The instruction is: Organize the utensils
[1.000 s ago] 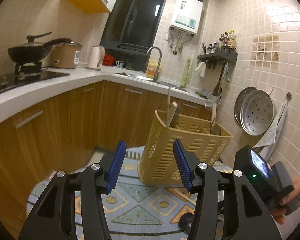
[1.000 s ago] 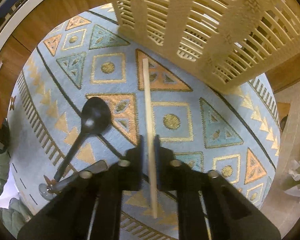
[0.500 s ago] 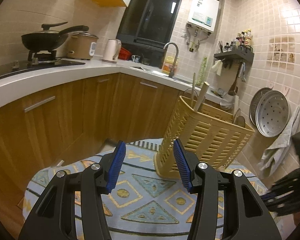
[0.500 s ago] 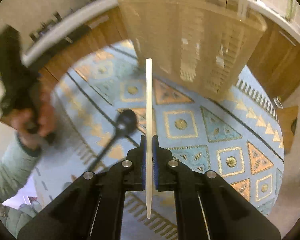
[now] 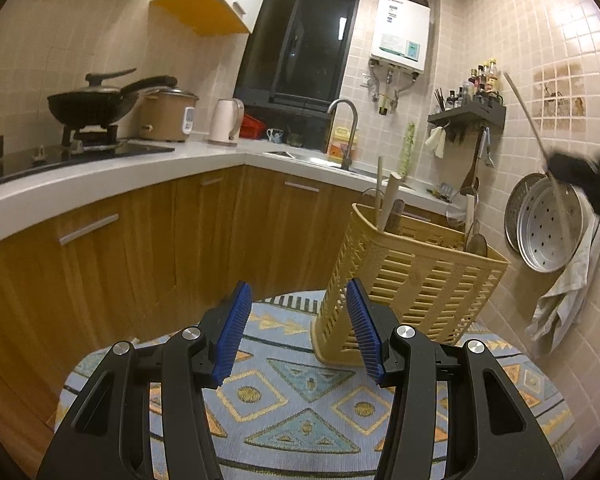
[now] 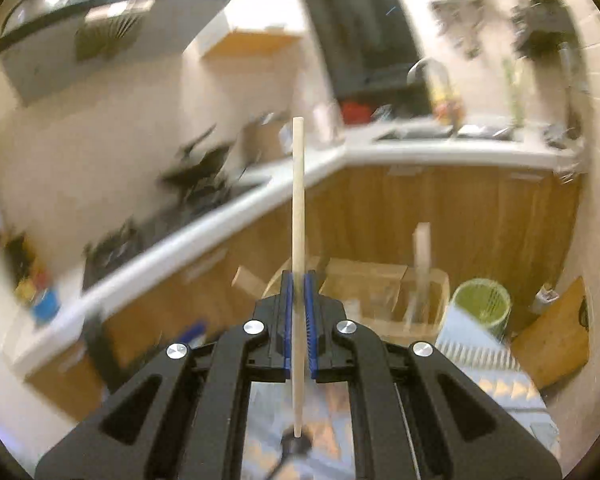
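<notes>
**Chopstick held upright above the basket, ready to go in**

The right gripper (image 6: pixel 298 300) is clamped shut on a single pale wooden chopstick (image 6: pixel 298 200). The stick runs nearly straight up and down between the blue pads, with a long part above them and a shorter part hanging below. In the left wrist view the same stick (image 5: pixel 530 120) shows at the far right, high up in front of the tiled wall and leaning a little, held by the blurred dark right gripper.

The yellow slatted basket (image 5: pixel 416 280) stands on the patterned rug (image 5: pixel 300 392), tilted slightly, with a few handles already poking out of its open top. It sits below the held chopstick and to its left in that view. Seen from the right wrist, the basket (image 6: pixel 380 280) lies just beyond and beneath the closed pads, though blur hides its compartments.

The left gripper (image 5: pixel 296 328) hangs low over the rug with its jaws partly apart and nothing between them, the basket just ahead on its right.

The right hand looks better placed. The stick's long axis already matches the basket's opening, so lowering it, bottom end first, appears to be the next step.
</notes>
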`<state>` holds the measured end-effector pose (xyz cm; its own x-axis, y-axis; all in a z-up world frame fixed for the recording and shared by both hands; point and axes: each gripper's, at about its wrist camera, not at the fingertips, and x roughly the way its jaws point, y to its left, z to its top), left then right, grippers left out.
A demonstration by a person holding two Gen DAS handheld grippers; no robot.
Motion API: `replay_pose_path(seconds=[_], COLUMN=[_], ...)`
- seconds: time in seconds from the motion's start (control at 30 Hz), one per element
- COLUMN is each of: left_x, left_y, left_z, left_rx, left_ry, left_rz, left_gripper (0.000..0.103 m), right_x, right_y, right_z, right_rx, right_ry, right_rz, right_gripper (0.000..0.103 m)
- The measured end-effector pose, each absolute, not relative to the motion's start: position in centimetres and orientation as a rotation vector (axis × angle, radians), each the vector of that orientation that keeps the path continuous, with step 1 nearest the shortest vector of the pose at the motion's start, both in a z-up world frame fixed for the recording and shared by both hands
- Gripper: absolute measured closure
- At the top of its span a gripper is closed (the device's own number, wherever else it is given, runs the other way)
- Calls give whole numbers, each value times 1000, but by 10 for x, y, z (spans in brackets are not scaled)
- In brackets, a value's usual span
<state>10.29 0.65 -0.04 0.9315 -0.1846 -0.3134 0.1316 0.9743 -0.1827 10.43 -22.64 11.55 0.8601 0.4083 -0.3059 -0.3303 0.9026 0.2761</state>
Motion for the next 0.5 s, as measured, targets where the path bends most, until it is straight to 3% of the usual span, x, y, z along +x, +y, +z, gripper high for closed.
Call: replay_pose_path(seconds=[0.23, 0.5], left_x=[99, 102], left_y=[-1, 1], left_z=[0, -2], left_rx=[-120, -140], left_ry=[321, 335], left_rz=[-155, -159], left_gripper=[54, 53], right_x=[147, 168], right_y=[-216, -215], right_z=[108, 89], right_rx=[250, 263], right_ry=[208, 215], right_rz=[209, 144], right_gripper=[99, 99])
